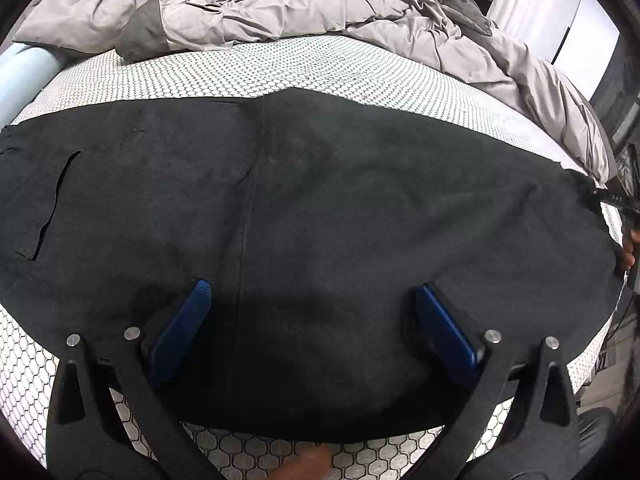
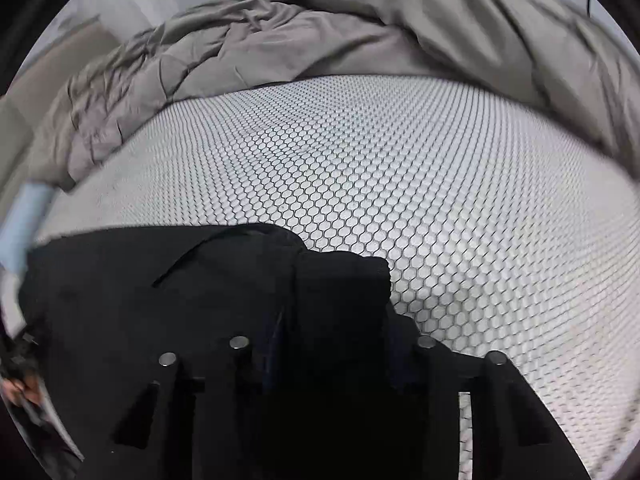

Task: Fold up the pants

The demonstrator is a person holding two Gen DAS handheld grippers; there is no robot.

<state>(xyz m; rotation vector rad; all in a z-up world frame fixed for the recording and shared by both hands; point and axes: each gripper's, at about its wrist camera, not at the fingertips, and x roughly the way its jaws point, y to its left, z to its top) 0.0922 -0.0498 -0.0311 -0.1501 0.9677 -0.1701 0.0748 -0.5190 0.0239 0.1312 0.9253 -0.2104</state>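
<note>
Left wrist view: black pants (image 1: 320, 208) lie spread flat on the honeycomb-patterned mattress (image 1: 280, 68), filling the middle band of the frame from left edge to right edge. Long axis runs left-right across the frame. A pocket slit (image 1: 52, 204) sits at mid-left; a vertical seam (image 1: 248, 208) runs down the centre. Crumpled grey duvet (image 1: 280, 4) lies beyond, along the top of the frame.

Left gripper (image 1: 312, 292) hangs over the near edge of the pants at lower centre. Its blue fingers (image 1: 188, 320) stand wide apart; cloth lies under them, nothing clamped.

Right wrist view: same pants (image 2: 200, 292) occupy the lower left and centre; bare mattress (image 2: 440, 200) spreads to the right and above. A raised lump of black cloth (image 2: 344, 280) stands at lower centre, directly ahead of the right gripper (image 2: 332, 356). Fingers are dark against dark cloth; whether they pinch the fabric or merely bracket it cannot be told.

In the left view the right-hand device (image 1: 616, 200) and a bit of the person's hand (image 1: 630, 248) show at the far right edge, at the end of the garment.

Judgement: the two hands sit at different stations along the long axis, the right one at one end, the left nearer mid-length on the near edge. The coming fold likely turns on carrying the right end leftward along that axis, with the left fingers needing to close on the near hem first.
</note>
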